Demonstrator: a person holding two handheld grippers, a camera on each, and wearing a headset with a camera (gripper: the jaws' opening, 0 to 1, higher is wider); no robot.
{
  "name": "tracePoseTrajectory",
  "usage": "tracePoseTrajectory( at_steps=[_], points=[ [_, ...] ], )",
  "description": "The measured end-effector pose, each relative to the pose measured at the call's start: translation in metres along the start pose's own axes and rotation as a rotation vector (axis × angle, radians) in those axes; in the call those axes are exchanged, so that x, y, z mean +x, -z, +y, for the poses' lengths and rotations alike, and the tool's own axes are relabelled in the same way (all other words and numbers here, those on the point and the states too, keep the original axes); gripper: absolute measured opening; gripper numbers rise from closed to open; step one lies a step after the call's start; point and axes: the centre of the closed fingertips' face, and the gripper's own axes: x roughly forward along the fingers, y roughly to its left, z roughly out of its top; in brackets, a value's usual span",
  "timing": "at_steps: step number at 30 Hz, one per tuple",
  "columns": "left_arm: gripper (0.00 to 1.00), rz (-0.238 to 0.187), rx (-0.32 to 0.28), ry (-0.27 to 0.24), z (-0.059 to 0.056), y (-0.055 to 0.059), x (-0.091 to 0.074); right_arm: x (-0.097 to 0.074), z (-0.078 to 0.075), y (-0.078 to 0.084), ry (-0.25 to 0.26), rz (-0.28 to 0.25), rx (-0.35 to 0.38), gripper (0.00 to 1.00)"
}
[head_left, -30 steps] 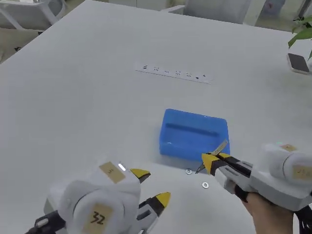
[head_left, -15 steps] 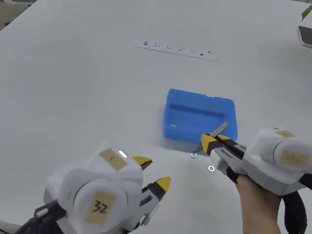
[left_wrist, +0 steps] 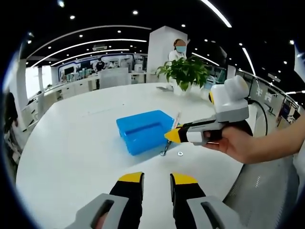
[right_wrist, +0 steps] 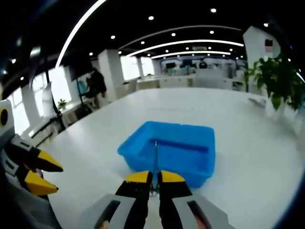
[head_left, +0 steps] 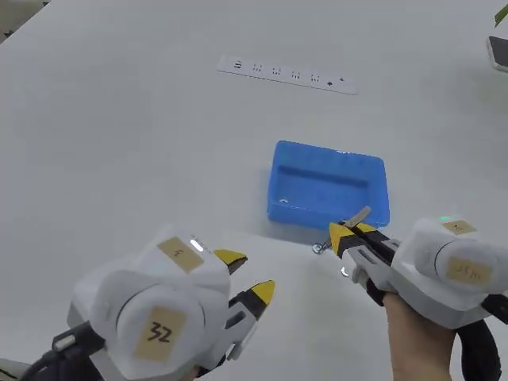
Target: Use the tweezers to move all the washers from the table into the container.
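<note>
The right tool is clamped on the tweezers, its jaws closed around their middle. The left tool hovers nearer the person with jaws parted and nothing between them. Both are above the white table. The blue container sits on the table just beyond the right tool. The tweezers slant down, their tips at the table beside the container's near wall. One washer lies on the table beneath the right tool.
</note>
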Motion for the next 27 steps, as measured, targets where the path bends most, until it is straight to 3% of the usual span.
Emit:
tracePoseTrajectory(
  at_steps=[8, 12, 18, 24, 27],
  points=[
    [0.19, 0.001, 0.005, -0.004, 0.0, 0.001, 0.0, -0.004, 0.002, 0.006, -0.01, 0.032, -0.054, 0.03],
    [0.19, -0.001, 0.007, -0.004, 0.0, 0.0, -0.001, -0.007, 0.005, 0.021, -0.02, 0.094, -0.048, 0.03],
    [0.19, -0.005, 0.007, -0.012, 0.003, -0.001, -0.002, -0.009, 0.006, 0.018, -0.03, 0.094, -0.034, 0.02],
    [0.19, -0.007, 0.01, -0.014, 0.003, -0.002, -0.002, -0.008, 0.007, 0.012, -0.022, 0.102, 0.028, 0.03],
    [0.19, -0.007, 0.012, -0.014, 0.003, -0.002, -0.002, -0.006, 0.006, 0.017, -0.004, 0.129, -0.007, 0.03]
  ],
)
